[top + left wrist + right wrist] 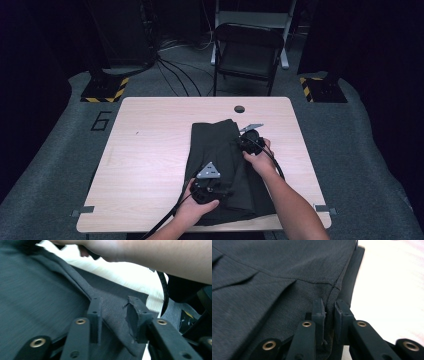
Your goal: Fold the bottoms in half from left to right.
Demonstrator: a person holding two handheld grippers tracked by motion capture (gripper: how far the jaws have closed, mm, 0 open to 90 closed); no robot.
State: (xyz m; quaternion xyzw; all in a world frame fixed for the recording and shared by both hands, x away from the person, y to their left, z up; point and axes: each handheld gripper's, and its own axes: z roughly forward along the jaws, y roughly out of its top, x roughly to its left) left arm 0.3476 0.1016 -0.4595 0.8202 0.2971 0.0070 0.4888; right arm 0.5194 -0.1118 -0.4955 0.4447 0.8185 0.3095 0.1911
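A dark grey folded cloth (pixel 227 165) lay on the pale wooden table (pixel 150 160), a bit right of the middle and close to the person's edge. It looked like folded trousers or a skirt, but that was hard to tell.

On the left, the left gripper (pixel 209 186) sat low over the near part of the cloth, held in the person's left hand (pixel 196 210). In the left gripper view, its two black jaws stood apart. A thin flap of the grey cloth (pixel 112 312) ran between them, and the pads did not press on it. The person's other arm (pixel 160 257) crossed the top of that view.

On the right, the right gripper (pixel 250 140) was at the right edge of the cloth, farther up the table, held in the right hand (pixel 260 160). In the right gripper view, its jaws were close together and pinched a folded seam of the cloth (pixel 329 300) between them. The bright table top (pixel 392 290) showed just beside that edge.

Behind the table stood a black folding chair (pixel 248 52) on the grey floor.
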